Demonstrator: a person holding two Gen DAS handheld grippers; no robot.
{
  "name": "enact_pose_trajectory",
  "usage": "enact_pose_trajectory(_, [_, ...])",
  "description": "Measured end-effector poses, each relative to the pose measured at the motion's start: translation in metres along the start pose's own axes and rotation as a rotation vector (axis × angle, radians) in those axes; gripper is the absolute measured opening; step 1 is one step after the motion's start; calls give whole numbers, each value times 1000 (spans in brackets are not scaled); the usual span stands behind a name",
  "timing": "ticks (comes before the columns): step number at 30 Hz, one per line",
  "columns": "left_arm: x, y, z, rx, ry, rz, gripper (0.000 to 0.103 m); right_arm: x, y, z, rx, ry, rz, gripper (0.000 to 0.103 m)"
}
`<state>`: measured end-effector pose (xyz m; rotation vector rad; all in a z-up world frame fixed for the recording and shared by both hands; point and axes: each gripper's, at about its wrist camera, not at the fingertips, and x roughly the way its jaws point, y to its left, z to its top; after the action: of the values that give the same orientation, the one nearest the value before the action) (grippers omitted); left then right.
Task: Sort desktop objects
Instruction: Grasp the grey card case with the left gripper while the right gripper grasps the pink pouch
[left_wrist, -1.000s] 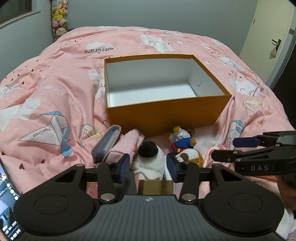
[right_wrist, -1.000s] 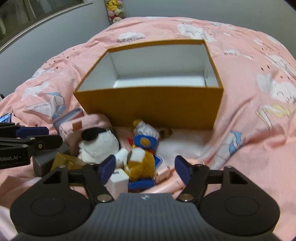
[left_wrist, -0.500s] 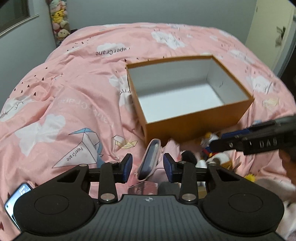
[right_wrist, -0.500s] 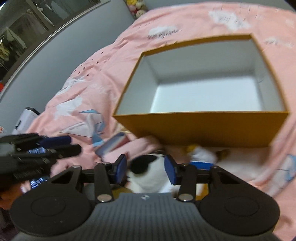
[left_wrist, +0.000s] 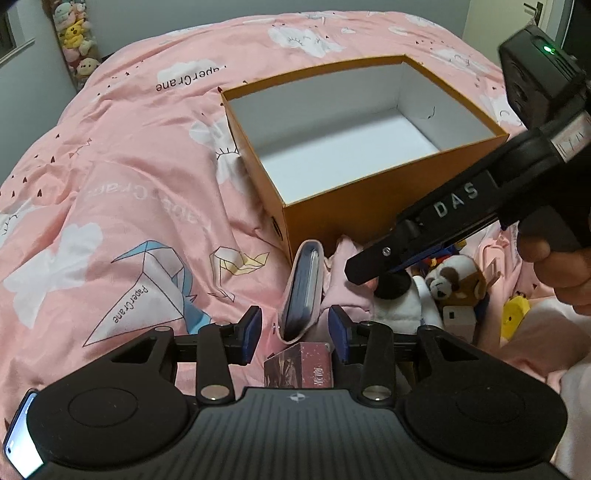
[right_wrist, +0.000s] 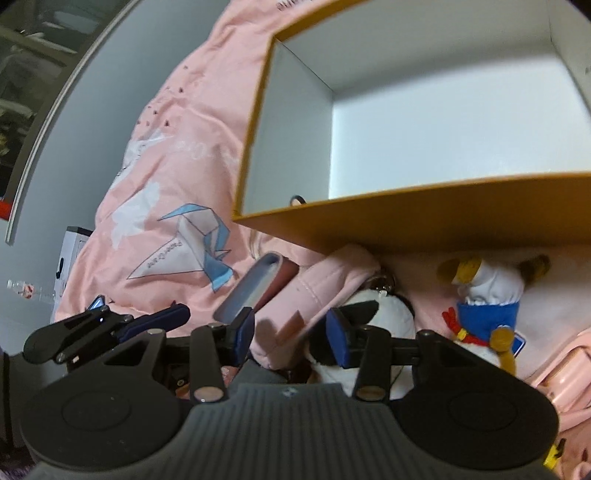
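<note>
An orange box (left_wrist: 369, 206) with a bare white inside stands on the pink duvet. In front of it lies a heap of small things. My left gripper (left_wrist: 295, 332) is open, and a grey-blue case with a pink edge (left_wrist: 301, 291) stands on edge between its pads, with a gap on each side. My right gripper (right_wrist: 291, 336) is closing over a pink pouch (right_wrist: 317, 291); its right finger is against a black-and-white plush (right_wrist: 376, 317), and its pads press on nothing. It also reaches in from the right as the right gripper (left_wrist: 365, 264) in the left wrist view.
A duck plush in blue (right_wrist: 484, 299), a brown-and-white dog plush (left_wrist: 454, 280), a white charger (left_wrist: 458, 317), a yellow toy (left_wrist: 513, 317) and a small reddish box (left_wrist: 301, 363) lie in the heap. A phone (left_wrist: 18, 435) lies at the lower left. The left gripper (right_wrist: 177, 314) is close on the right gripper's left.
My left gripper moved left from the black-and-white plush to straddle the case. My right gripper swung left from the duck plush to the pink pouch, and its jaws narrowed.
</note>
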<state>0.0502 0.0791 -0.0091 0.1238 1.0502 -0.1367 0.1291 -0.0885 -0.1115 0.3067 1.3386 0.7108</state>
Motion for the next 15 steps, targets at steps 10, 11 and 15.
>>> enact_pose_trajectory(10, [18,2,4,-11,5,-22,46,25,-27,23,126,21,-17,48])
enact_pose_trajectory(11, [20,3,4,-13,8,-22,47,28,-30,24,138,25,-13,48])
enact_pose_trajectory(15, [30,4,2,-26,28,-33,48,34,-36,26,156,28,14,44])
